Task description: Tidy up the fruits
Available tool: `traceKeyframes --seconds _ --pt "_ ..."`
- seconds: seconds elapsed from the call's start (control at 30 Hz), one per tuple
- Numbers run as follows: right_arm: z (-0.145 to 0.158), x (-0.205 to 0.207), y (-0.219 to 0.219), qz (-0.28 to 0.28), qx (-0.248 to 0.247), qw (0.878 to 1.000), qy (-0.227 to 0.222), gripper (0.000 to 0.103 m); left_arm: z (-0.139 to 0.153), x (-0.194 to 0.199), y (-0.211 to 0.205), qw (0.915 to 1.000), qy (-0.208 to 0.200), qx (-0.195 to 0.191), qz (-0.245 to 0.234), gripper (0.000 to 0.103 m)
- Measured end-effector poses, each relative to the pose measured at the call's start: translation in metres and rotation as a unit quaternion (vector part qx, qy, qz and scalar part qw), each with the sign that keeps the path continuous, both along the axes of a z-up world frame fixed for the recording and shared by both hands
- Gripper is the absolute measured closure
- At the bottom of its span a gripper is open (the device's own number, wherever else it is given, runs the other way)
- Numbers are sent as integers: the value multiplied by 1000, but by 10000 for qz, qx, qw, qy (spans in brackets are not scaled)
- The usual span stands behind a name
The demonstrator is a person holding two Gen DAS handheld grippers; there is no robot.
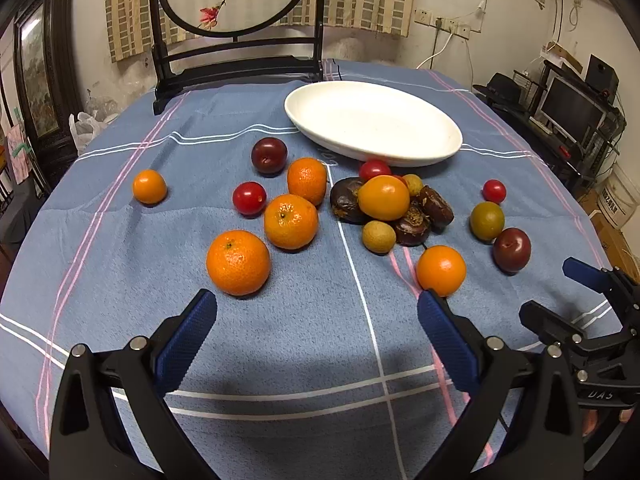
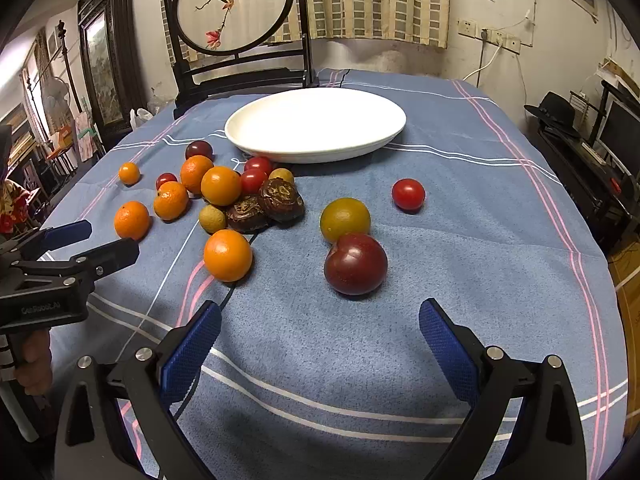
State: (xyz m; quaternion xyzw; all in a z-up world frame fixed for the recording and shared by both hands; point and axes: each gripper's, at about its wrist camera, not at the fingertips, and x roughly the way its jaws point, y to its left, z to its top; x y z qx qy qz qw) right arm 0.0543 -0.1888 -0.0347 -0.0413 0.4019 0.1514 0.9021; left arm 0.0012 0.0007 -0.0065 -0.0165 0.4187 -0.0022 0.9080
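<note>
Both claws spread wide, empty. Dark red round plum [image 2: 355, 263] dead ahead of right claw [image 2: 320, 330], nearer than left claw [image 1: 317, 320]. Empty white oval plate [image 2: 256, 136] toward bench far edge.

Lettering on my claws and the screen

My left claw [image 2: 98, 246] body reads roughly "GenRobot.AI", faintly; my right claw [image 1: 560, 292] body shows "UAS" or similar. Beyond both, the round painted screen [image 2: 234, 4] bears small Chinese characters too small to read.

Orange mandarins [image 1: 238, 262], dark-red plums [image 2: 355, 264] and what looks like brown-mottled fruit [image 2: 281, 199] dot the blue, white-and-pink-striped cloth [image 2: 460, 208].
</note>
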Motion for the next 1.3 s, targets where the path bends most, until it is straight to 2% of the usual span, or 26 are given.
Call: traceKeyframes --seconds 1.3 --pt "0 -1 0 25 37 10000 22 4 -1 -1 0 10000 32 -11 27 4"
